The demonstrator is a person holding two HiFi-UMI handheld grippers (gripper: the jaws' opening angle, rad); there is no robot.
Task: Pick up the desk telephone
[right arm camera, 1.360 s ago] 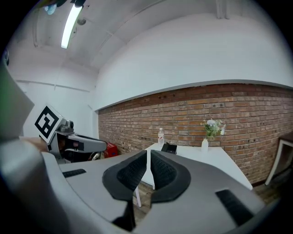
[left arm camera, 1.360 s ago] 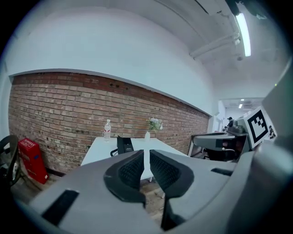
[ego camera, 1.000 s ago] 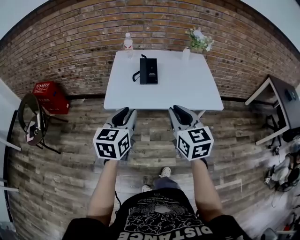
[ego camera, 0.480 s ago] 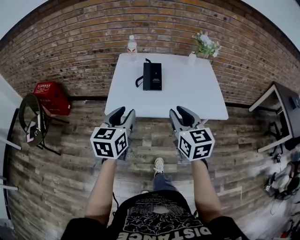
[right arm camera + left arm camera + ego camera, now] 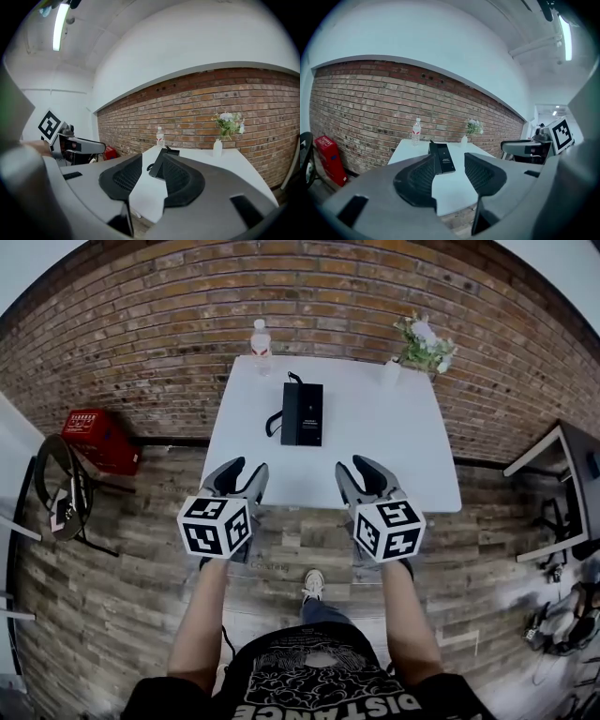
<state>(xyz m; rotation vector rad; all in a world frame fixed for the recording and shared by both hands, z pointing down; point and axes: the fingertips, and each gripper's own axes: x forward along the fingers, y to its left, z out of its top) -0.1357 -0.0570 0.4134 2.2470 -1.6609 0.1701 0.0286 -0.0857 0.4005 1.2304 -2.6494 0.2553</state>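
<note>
A white square surface [image 5: 375, 446] is set against a red-brown brick wall [image 5: 141, 324]. At the surface's far left corner a clear plastic water bottle with a red label [image 5: 261, 337] is stood upright. At its far right corner a small white vase [image 5: 391, 373] holding pale flowers with green leaves [image 5: 424, 338] is placed. A grey wooden plank floor [image 5: 131, 568] is seen below the surface. To the surface's left a red plastic crate [image 5: 98, 439] is set by the wall, with a black round-backed chair [image 5: 58, 486] just nearer. A dark desk [image 5: 574, 460] is seen well to the surface's right.
</note>
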